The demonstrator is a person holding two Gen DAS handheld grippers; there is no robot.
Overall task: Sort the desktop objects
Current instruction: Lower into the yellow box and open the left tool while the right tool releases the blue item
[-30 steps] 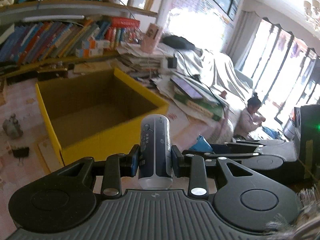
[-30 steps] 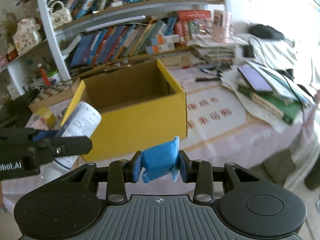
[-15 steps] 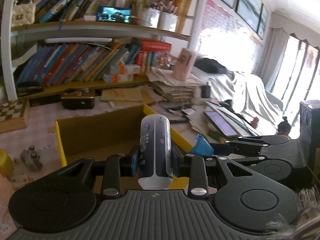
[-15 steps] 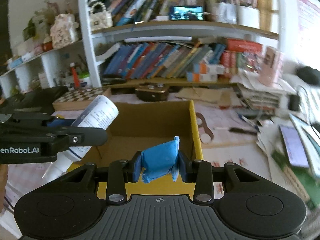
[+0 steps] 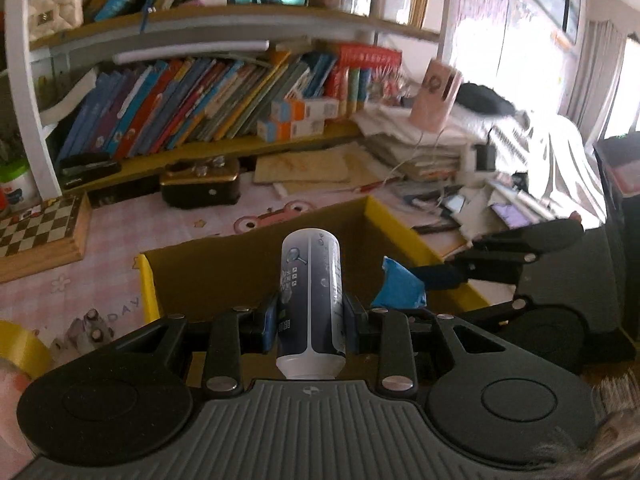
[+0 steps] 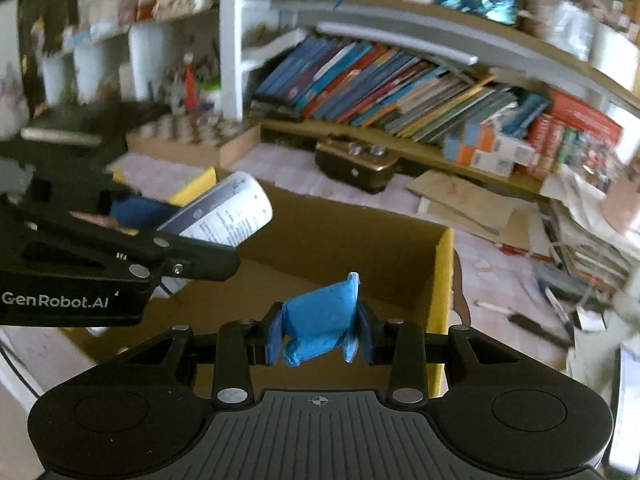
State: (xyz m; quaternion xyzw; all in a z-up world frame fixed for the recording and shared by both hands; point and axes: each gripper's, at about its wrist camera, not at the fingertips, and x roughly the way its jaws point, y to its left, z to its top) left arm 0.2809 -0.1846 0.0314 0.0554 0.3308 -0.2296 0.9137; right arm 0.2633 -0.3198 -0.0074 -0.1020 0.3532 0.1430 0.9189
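My left gripper is shut on a white and dark blue bottle, held upright over the open yellow cardboard box. The bottle also shows in the right wrist view. My right gripper is shut on a crumpled blue packet, held above the same box. The packet and the right gripper also show at the right of the left wrist view, over the box's right side.
A chessboard box, a dark gold-topped case, a yellow tape roll and a small figurine lie on the pink tablecloth. Bookshelves stand behind. Stacked papers and pens lie to the right.
Both grippers have risen and moved forward over the box, now looking down into it from above. Both keep their hold on the bottle and the blue packet.
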